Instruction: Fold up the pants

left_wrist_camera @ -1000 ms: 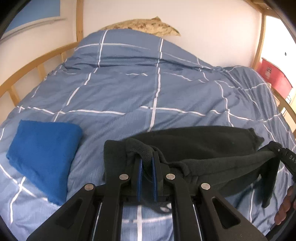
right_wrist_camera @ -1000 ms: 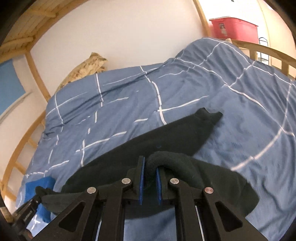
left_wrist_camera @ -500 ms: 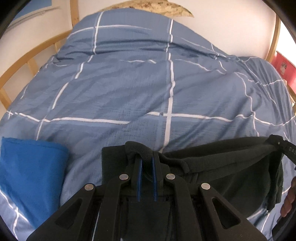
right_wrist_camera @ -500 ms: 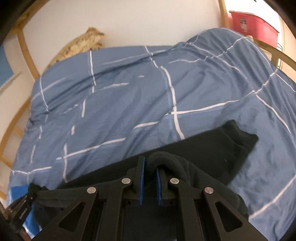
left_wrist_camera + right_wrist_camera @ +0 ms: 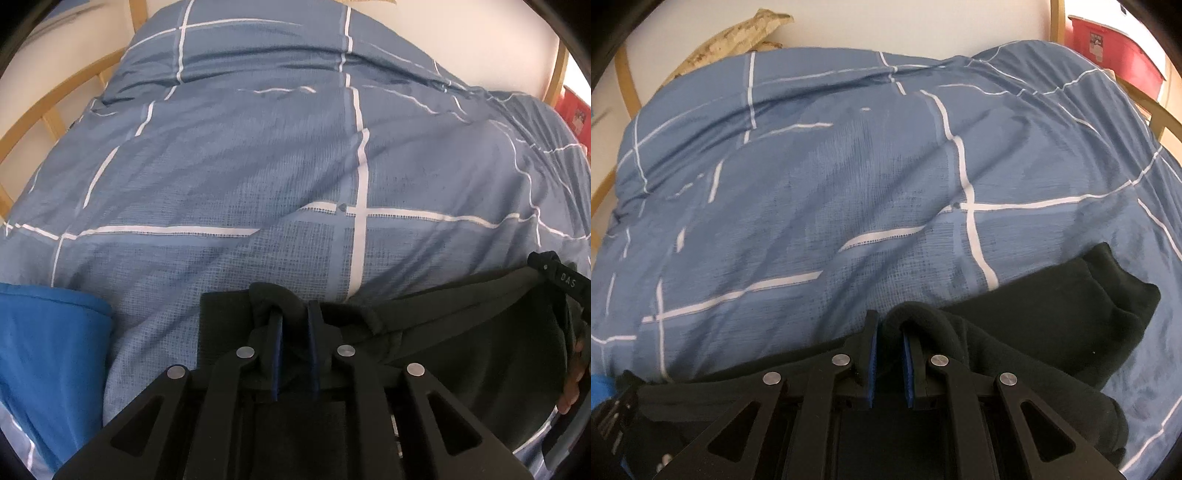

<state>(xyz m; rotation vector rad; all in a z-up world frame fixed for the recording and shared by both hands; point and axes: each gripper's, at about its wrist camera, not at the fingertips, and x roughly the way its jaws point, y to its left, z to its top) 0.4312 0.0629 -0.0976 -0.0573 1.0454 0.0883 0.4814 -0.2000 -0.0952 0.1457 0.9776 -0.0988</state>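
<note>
The black fleece pants [image 5: 461,332] lie across the blue checked duvet [image 5: 258,166], their near edge stretched taut between both grippers. My left gripper [image 5: 293,310] sits low over the bed; its jaws are opening slightly, with a fold of the pants still caught between the pads and looped over the left finger. The right gripper [image 5: 557,277] shows at the right edge of the left wrist view. In the right wrist view my right gripper [image 5: 888,321] is shut on a thick roll of the pants [image 5: 1052,306], whose cuffed leg end lies flat to the right.
A folded bright blue cloth [image 5: 48,350] lies on the duvet just left of the pants. A wooden bed rail [image 5: 48,99] curves along the left, and a red box [image 5: 1115,55] stands beyond the bed at the right. A patterned pillow [image 5: 735,40] rests against the wall.
Both grippers have sunk and moved forward over the duvet, carrying the pants' edge down onto the bed. The left jaws stand a little wider than before.
</note>
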